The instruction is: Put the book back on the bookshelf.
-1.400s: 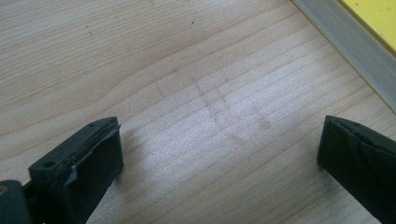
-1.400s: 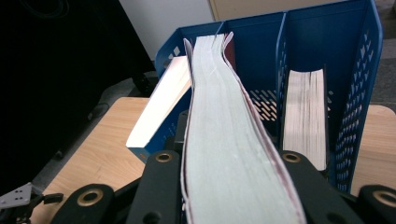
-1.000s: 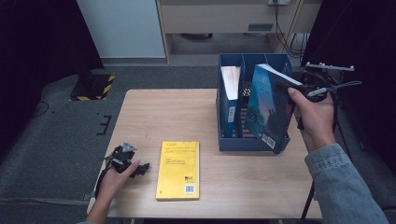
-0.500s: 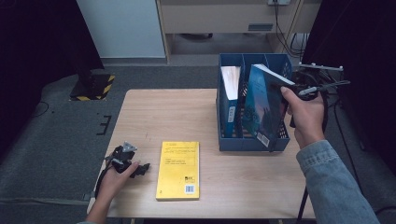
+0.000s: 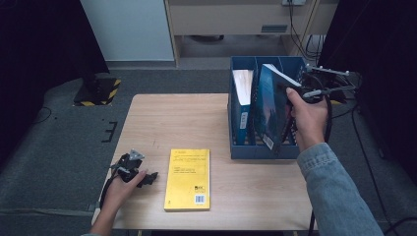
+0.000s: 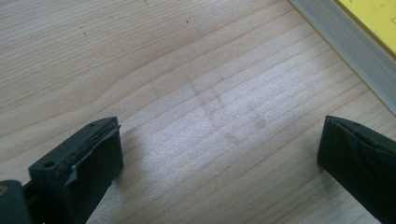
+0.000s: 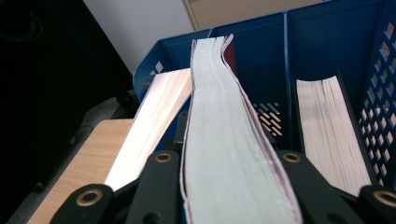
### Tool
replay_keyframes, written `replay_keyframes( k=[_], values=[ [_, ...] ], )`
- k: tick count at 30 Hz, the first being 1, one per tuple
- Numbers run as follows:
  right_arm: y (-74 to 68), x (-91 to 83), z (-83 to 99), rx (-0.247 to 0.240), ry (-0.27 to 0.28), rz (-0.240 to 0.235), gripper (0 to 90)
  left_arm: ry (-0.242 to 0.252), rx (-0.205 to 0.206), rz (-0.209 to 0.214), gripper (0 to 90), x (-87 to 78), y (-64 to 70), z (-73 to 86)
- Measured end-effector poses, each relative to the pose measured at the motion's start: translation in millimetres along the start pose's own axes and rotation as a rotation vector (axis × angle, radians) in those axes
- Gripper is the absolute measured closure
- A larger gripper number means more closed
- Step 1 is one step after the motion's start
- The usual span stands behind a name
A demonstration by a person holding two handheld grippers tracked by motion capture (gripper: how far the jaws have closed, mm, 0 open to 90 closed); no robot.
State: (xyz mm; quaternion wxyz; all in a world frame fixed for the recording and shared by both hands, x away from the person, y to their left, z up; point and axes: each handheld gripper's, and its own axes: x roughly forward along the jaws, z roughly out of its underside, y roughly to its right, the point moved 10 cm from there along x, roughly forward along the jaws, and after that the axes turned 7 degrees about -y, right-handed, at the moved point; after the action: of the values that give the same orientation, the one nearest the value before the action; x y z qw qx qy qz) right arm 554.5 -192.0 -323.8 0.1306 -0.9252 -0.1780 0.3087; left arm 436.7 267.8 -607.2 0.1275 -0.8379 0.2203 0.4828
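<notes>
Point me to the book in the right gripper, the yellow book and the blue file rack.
Held book [image 5: 268, 105], high view, on its blue cover.
Yellow book [image 5: 188, 178], high view, middle of its cover.
Blue file rack [image 5: 263, 152], high view, its front wall.

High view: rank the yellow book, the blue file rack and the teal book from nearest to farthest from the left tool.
1. Yellow book: flat on the table, just right of the left tool.
2. Blue file rack: upright across the table, toward the far right.
3. Teal book: in the rack, clamped by the right tool, slightly farther.

Wooden table [image 5: 196, 118]: yellow book [image 5: 188, 178], blue file rack [image 5: 263, 151].
</notes>
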Motion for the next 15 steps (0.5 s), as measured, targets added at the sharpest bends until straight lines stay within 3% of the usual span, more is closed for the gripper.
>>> replay_keyframes(
  k=[8, 15],
  values=[
    [2.8, 16.2, -5.4, 0.04, 0.036, 0.019, 72.0, -0.001, 0.002, 0.0, 0.0, 0.0, -0.2, -0.1],
    [3.6, 26.4, -8.5, 0.044, 0.051, 0.019, 71.9, -0.003, 0.005, 0.002, 0.0, 0.1, 0.0, -0.2]
  ],
)
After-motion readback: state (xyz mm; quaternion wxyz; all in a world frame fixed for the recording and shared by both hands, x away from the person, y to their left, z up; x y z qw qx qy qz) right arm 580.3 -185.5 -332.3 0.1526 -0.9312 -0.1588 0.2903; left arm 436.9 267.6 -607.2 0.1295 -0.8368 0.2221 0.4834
